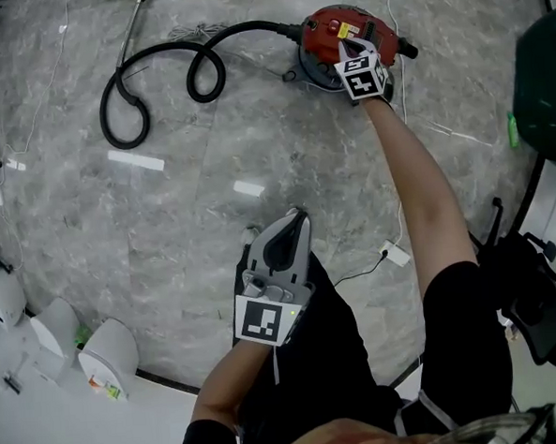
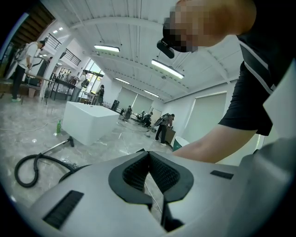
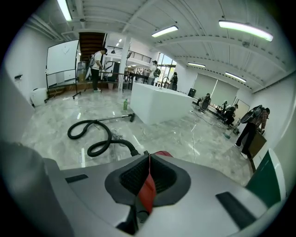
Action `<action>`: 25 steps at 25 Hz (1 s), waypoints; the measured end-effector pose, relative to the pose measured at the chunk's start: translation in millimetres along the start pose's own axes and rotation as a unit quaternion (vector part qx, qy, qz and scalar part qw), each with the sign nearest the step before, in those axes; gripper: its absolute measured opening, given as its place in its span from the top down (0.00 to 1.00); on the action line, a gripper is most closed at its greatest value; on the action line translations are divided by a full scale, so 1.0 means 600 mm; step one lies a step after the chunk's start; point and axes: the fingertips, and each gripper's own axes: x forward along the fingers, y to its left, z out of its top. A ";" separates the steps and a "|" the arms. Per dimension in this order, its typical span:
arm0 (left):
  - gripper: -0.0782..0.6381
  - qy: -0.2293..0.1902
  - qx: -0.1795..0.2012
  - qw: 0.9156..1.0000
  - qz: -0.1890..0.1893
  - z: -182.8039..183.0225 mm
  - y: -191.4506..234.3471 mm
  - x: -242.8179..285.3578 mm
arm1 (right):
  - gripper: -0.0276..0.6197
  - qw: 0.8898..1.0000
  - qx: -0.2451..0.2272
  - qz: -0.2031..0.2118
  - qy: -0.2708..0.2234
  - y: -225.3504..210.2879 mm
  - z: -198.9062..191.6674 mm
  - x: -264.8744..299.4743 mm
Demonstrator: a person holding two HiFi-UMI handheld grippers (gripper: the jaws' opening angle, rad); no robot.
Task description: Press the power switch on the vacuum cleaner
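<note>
1. Bare floor (image 1: pixel 253 124) between the person's legs and the vacuum cleaner (image 1: pixel 341 29): wide open lane.
2. Left of the vacuum, hose (image 1: pixel 156 78) loops block a low approach.
3. Vacuum top is taken: right gripper (image 1: pixel 345 45) tip sits there, jaws together.
4. Right side: thin white cord (image 1: pixel 456 132) and plug (image 1: pixel 394 253) lie on the floor; dark green object (image 1: pixel 543 78) and black gear (image 1: pixel 537 308) narrow it.
5. Left gripper (image 1: pixel 299 212), jaws together, has clear floor ahead.

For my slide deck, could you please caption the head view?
Right claw, shut, at the red vacuum on the floor; left claw, also shut, held back.
</note>
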 end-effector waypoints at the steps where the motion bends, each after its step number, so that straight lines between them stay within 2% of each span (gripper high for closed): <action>1: 0.87 -0.002 -0.002 1.000 -0.002 -0.010 0.003 0.005 | 0.93 1.000 0.003 0.005 -0.002 0.001 -0.004 0.011; 4: 0.87 -0.006 -0.010 1.000 -0.008 -0.039 0.013 0.015 | 0.93 1.000 -0.001 0.009 -0.007 0.002 -0.013 0.038; 8: 0.87 -0.011 -0.011 1.000 -0.006 -0.068 0.032 0.024 | 0.93 0.999 -0.046 -0.017 0.008 -0.006 -0.030 0.079; 12: 0.87 -0.029 0.000 0.999 -0.014 -0.096 0.045 0.037 | 0.93 0.998 -0.046 -0.024 0.020 -0.022 -0.051 0.124; 17: 0.87 -0.026 -0.016 1.000 -0.005 -0.156 0.072 0.046 | 0.93 0.994 -0.093 -0.033 0.036 -0.014 -0.068 0.171; 22: 0.87 -0.037 -0.022 0.999 0.006 -0.174 0.088 0.050 | 0.93 0.991 -0.109 -0.059 0.056 -0.035 -0.074 0.196; 25: 0.87 -0.045 -0.022 0.999 0.005 -0.178 0.092 0.044 | 0.93 0.991 -0.090 -0.067 0.075 -0.045 -0.074 0.199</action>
